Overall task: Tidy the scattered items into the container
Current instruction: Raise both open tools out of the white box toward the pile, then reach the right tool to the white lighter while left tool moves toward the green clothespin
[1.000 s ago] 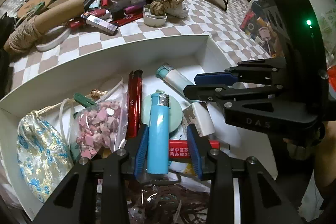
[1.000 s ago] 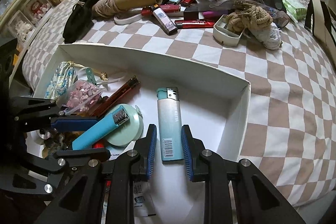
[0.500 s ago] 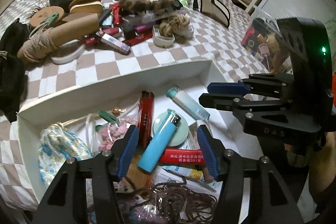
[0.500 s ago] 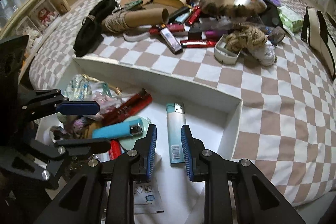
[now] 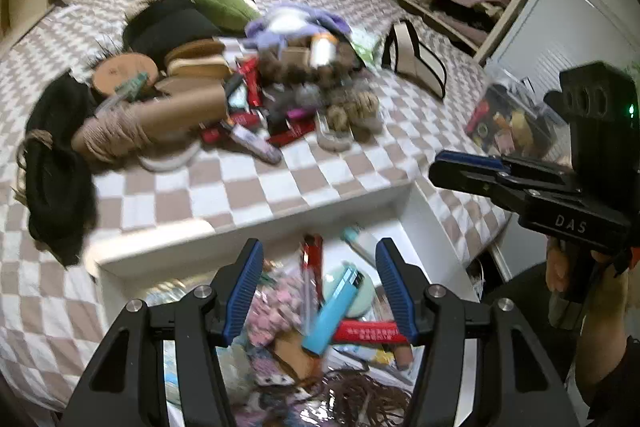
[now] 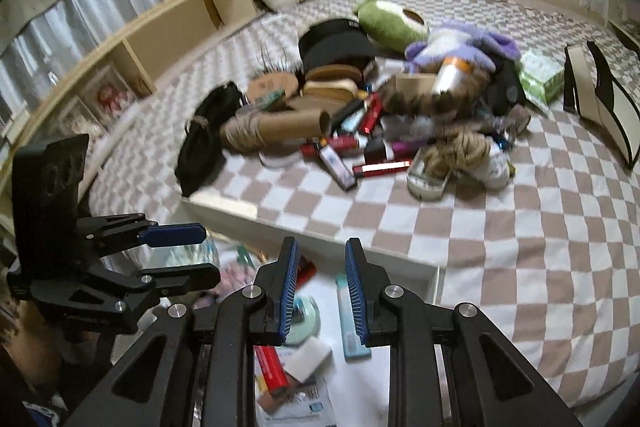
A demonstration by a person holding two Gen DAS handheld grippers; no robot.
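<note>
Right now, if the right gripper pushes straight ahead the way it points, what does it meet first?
Most likely the far wall of the white box, then the checkered bedspread behind it. The right gripper is open and empty; the scattered pile lies farther on. Blur makes depth uncertain.

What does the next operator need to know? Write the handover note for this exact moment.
Left gripper: open, empty, above the white box.
Right gripper: open, empty, also above the box.
In the box: blue lighter, pale lighter, red lighter, bag of pink bits and other small things.
On the checked bed cover: the pile remains, including a cardboard tube wound with rope, red sticks, a small white tray and a rope bundle.
Done: both lighters are in the box.
Left: carry the small pile items into the box, one at a time.
</note>
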